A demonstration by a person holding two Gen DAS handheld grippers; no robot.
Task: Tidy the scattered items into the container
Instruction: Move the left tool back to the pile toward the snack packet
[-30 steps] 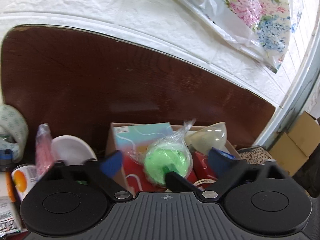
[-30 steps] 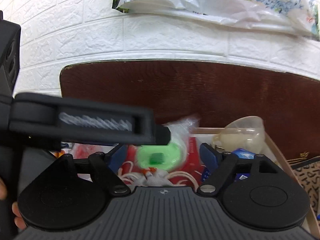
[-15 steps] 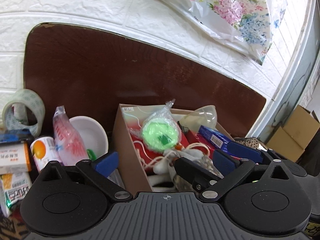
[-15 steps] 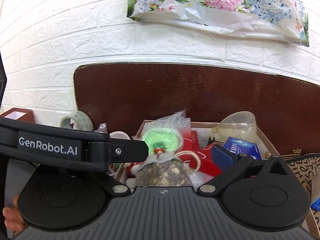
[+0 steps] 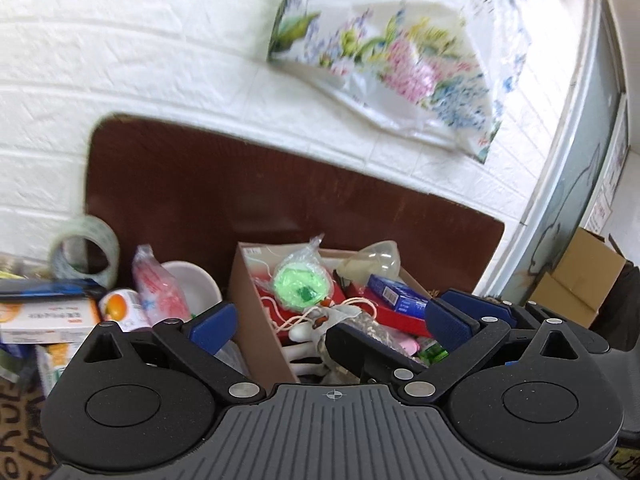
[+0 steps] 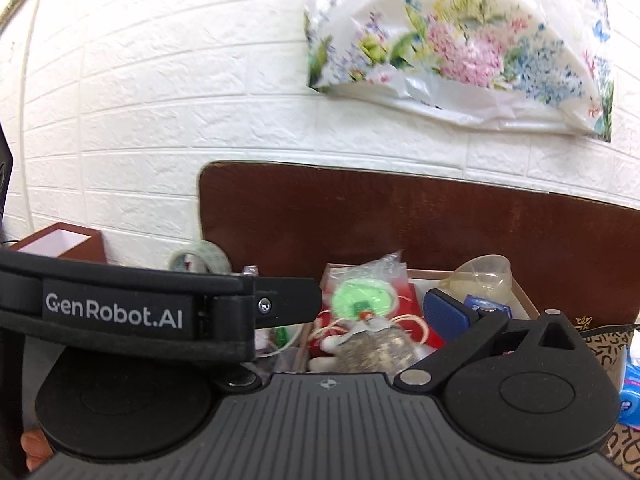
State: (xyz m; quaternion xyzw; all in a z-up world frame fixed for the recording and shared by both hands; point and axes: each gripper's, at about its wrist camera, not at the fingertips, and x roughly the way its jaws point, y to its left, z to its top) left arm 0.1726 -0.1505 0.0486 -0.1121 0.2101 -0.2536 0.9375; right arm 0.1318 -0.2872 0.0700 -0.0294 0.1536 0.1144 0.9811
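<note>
Your left hand-held gripper [image 5: 332, 324] stands wide and empty, the cardboard box [image 5: 256, 300] dead ahead at frame centre, while the leftover pink packet [image 5: 160, 292] stands upright just left of it, nearer this hand.

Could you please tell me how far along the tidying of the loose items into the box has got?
Partly done. The cardboard box already holds a green bagged item, a blue carton and a speckled pouch. Nothing is in hand: the left gripper and right gripper are both open and empty. Still outside, left of the box: the tape roll, white bowl, pink packet and orange-printed can.
</note>
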